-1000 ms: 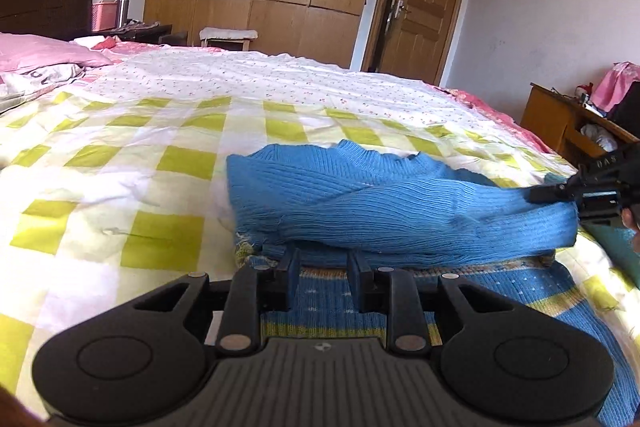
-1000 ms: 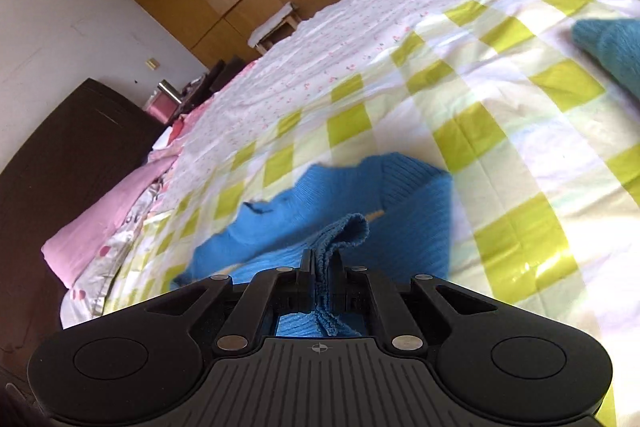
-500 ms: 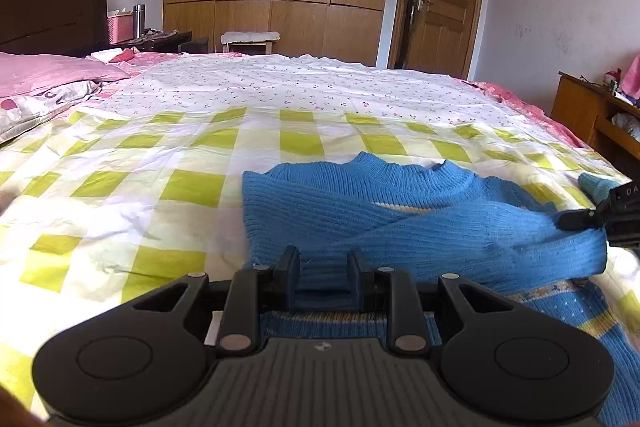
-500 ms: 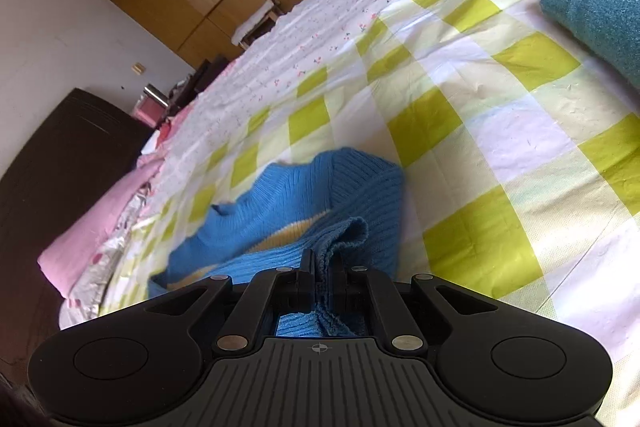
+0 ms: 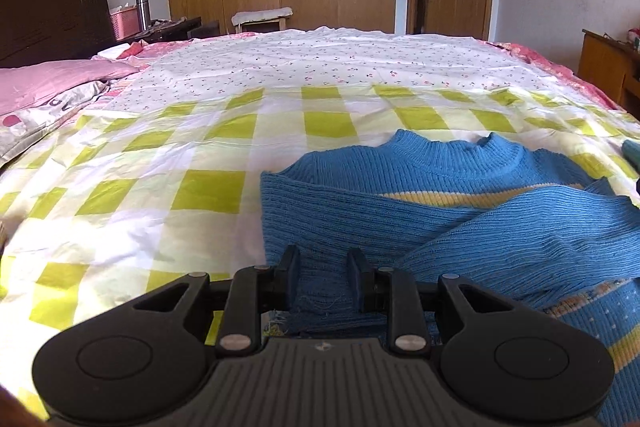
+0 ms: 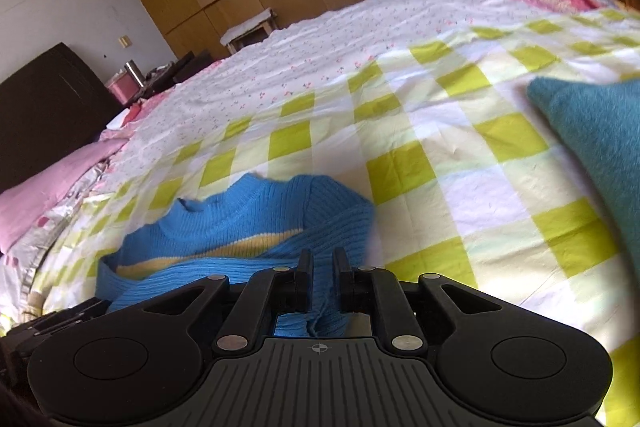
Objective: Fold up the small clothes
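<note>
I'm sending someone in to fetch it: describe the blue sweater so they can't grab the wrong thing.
Start at the big bed with the green-and-white checked sheet. On its near part lies the blue sweater, ribbed knit, sleeves folded across the chest. Unlike the plain teal garment beside it, it is bright blue with a yellow stripe below the collar.

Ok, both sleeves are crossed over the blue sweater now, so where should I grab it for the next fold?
Probably the hem corners of the blue sweater, coming from the near side. The collar lies at the far end, so the patterned hem nearest the grippers is the free edge to lift toward it. The right gripper is opening off its sleeve; the left gripper straddles knit, apparently unpinched.
</note>
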